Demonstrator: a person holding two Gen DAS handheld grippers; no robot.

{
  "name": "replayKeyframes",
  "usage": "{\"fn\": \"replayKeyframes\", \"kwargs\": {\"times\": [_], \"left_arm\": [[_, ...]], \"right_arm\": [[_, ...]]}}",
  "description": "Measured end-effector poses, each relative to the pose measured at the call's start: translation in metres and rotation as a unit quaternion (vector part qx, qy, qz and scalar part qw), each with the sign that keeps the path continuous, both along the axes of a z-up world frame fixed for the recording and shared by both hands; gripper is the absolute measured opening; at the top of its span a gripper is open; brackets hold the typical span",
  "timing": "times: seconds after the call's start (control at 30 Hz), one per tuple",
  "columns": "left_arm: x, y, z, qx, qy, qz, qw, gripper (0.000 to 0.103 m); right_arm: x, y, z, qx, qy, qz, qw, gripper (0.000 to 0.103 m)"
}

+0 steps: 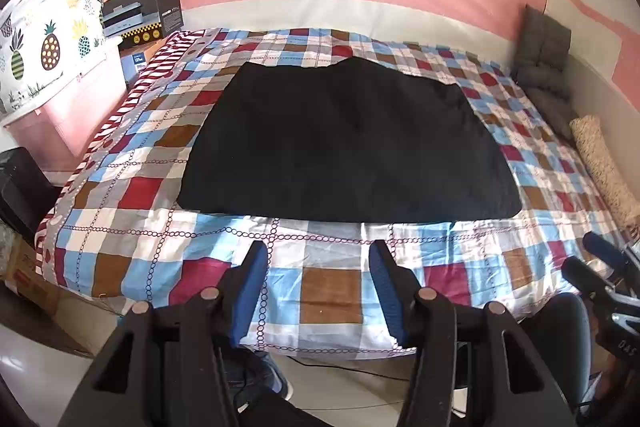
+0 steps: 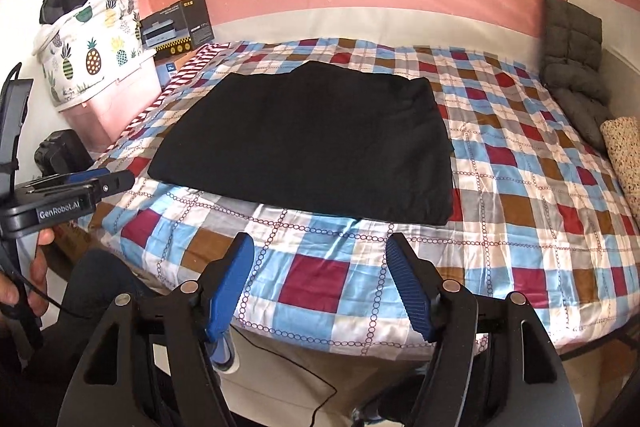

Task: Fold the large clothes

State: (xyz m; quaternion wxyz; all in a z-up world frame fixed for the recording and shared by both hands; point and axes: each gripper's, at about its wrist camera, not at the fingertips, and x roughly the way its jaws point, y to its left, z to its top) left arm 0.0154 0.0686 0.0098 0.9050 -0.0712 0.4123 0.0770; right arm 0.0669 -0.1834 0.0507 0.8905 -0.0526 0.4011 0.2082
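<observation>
A large black garment [image 1: 348, 143] lies flat as a rough rectangle on the checked bedspread [image 1: 332, 287]; it also shows in the right wrist view [image 2: 308, 143]. My left gripper [image 1: 318, 253] is open and empty, held above the bed's near edge, short of the garment's near hem. My right gripper [image 2: 320, 243] is open and empty, also above the near edge, in front of the garment's near right part. The right gripper shows at the right edge of the left wrist view [image 1: 592, 255], and the left gripper shows at the left of the right wrist view [image 2: 116, 181].
A pink storage bin [image 2: 116, 107] with a pineapple-print bag [image 2: 88, 51] and a black box [image 2: 176, 27] stands left of the bed. Grey cushions [image 2: 572, 59] and a speckled roll [image 2: 624, 155] lie along the right side. A cable [image 2: 288, 359] and shoes lie on the floor below.
</observation>
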Motion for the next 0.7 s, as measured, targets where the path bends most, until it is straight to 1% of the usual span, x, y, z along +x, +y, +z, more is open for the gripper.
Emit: {"fn": "replayKeyframes", "kwargs": {"times": [0.23, 0.7], "left_arm": [[0.003, -0.002, -0.009, 0.0, 0.009, -0.003, 1.0, 0.055], [0.006, -0.004, -0.012, 0.0, 0.009, -0.005, 0.9999, 0.055]], "right_arm": [[0.004, 0.006, -0.005, -0.01, 0.008, 0.0, 1.0, 0.069], [0.01, 0.013, -0.009, -0.016, 0.015, 0.001, 1.0, 0.069]]}}
